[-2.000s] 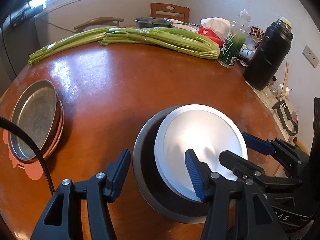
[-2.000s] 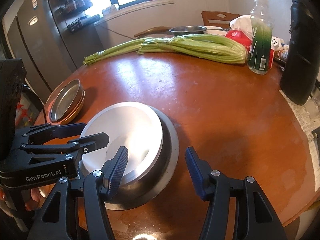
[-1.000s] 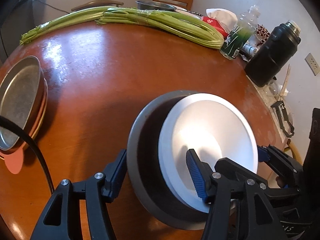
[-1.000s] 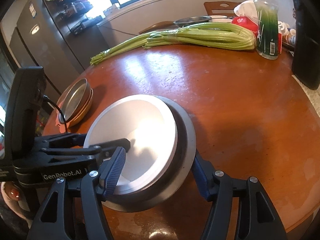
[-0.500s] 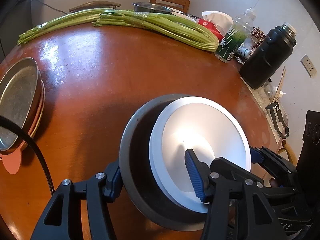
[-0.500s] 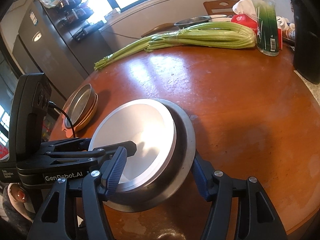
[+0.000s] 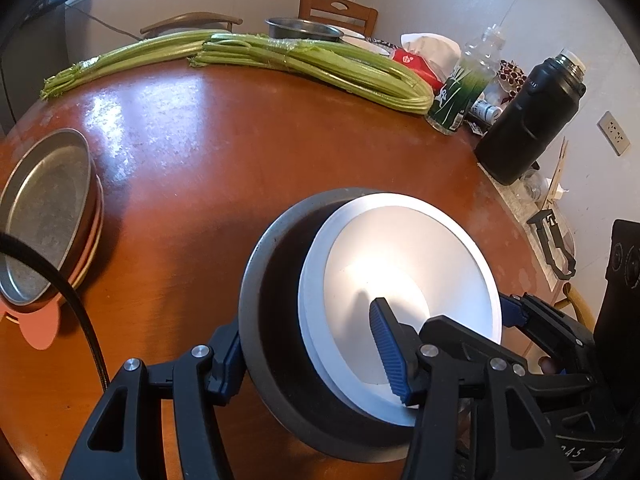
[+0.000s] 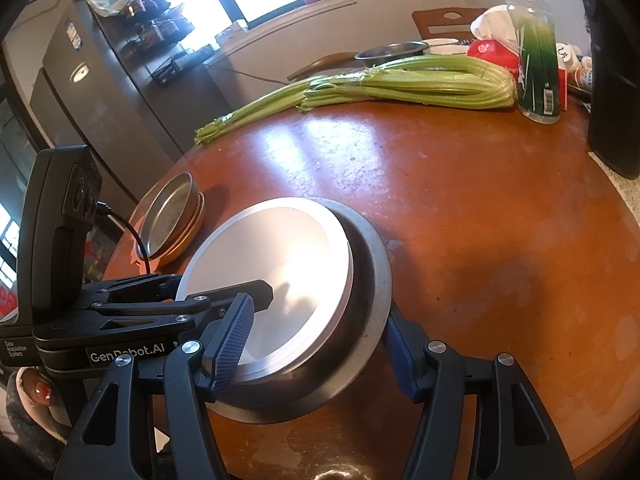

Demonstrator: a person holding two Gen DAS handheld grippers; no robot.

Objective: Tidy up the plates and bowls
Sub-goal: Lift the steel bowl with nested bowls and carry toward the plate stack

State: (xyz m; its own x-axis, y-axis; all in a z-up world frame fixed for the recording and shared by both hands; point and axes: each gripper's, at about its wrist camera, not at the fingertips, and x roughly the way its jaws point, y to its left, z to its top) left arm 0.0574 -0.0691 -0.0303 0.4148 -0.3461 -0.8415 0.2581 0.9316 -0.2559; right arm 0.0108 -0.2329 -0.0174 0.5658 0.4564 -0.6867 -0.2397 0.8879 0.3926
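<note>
A white bowl (image 7: 400, 248) sits nested in a grey metal bowl (image 7: 276, 280) near the front of the round brown table (image 7: 240, 152). My left gripper (image 7: 306, 336) is shut on the stack's left wall, with one pad outside the metal rim and the other inside the white bowl. The right gripper (image 8: 320, 320) clamps the opposite wall the same way, around the white bowl (image 8: 280, 240) and metal bowl (image 8: 372, 264). The stack looks tilted and slightly off the table. A pile of metal plates (image 7: 44, 208) rests at the table's left edge.
Long celery bunches (image 7: 300, 60) lie across the back of the table. A green bottle (image 7: 460, 88), a black flask (image 7: 528, 120), a red packet and another metal bowl (image 7: 300, 28) crowd the back right. A fridge (image 8: 100, 92) stands beyond the left edge.
Two seconds ago both grippers stood open short of the stack. They have since moved in and closed on its two walls, and the stack has tipped and risen slightly.
</note>
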